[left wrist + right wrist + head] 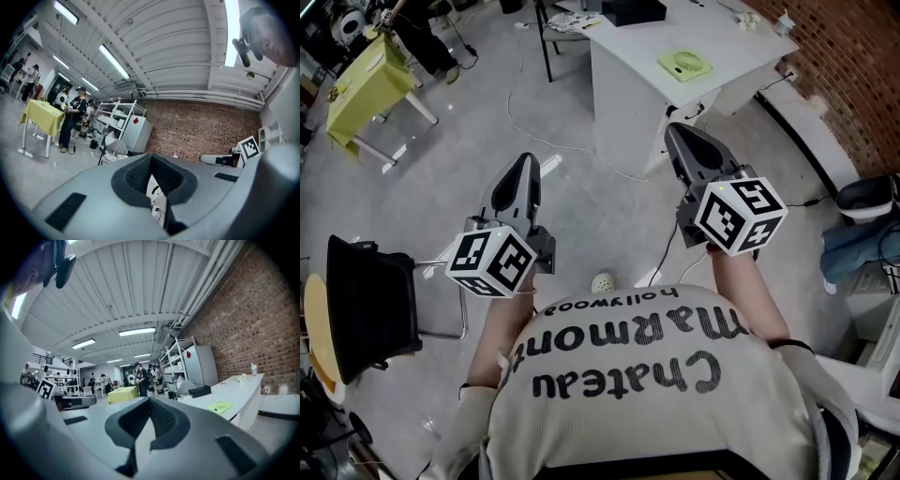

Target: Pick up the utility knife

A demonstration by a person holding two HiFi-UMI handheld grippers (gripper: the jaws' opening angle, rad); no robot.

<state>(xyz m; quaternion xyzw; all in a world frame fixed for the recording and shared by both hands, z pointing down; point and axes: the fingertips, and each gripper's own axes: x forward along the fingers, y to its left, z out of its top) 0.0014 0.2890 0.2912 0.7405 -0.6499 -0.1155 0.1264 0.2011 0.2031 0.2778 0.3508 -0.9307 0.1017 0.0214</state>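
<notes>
1. The utility knife shows in no view, so its place cannot be told. It may lie on the white worktop (pixel 628 56) at the upper centre of the head view.
2. Judged by its kind, it should be light, stiff and smooth-sided. Grip across the middle of the handle, clear of the blade end.
3. The left hand-held gripper (pixel 523 161) and the right hand-held gripper (pixel 677 133) both have their jaws closed on nothing, over the floor (pixel 487 122).
4. The frame's top edge cuts off the worktop's far part. Only a green flat thing (pixel 684 65) and a black box (pixel 633 11) are clear there. Pale bits at the upper right are too small to name.
</notes>
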